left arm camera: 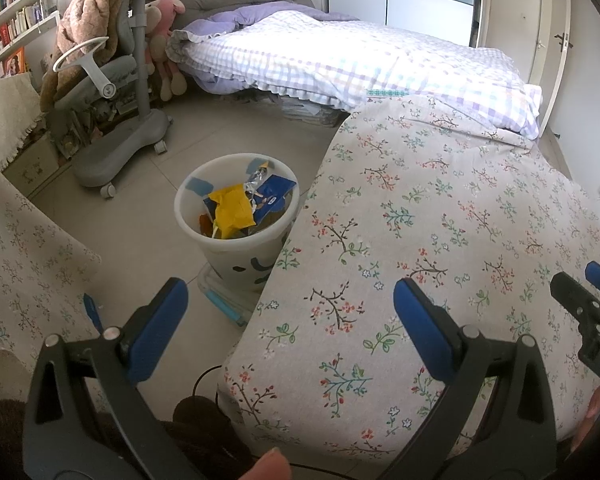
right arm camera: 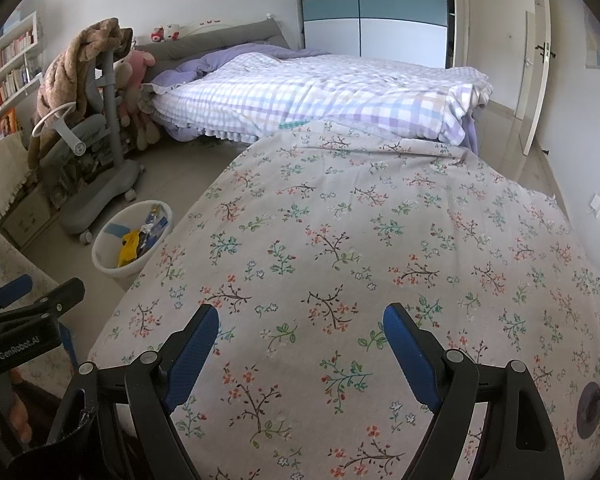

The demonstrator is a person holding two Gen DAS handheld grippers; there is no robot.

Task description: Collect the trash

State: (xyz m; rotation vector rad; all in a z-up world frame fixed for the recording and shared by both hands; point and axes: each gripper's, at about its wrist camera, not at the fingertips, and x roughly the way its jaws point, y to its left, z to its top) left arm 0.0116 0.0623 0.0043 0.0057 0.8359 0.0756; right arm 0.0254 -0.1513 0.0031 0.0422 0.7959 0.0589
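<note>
A white bin (left arm camera: 204,192) stands on the tile floor beside a table under a floral cloth (left arm camera: 440,240). Yellow and blue wrappers (left arm camera: 236,208) lie inside it. In the right wrist view the bin (right arm camera: 104,248) shows at the left, past the table's edge. My left gripper (left arm camera: 290,300) hangs open over the cloth's left edge, with nothing between its blue pads. Over the cloth (right arm camera: 340,240), my right gripper (right arm camera: 300,320) is open and empty too. Each gripper also shows at the edge of the other's view.
A grey wheeled chair (left arm camera: 120,128) draped with a brown blanket stands beyond the bin. A bed with a checked quilt (left arm camera: 340,60) fills the back. A blue and clear thing (left arm camera: 224,304) lies on the floor by the bin's foot. A door (left arm camera: 548,40) is at the right.
</note>
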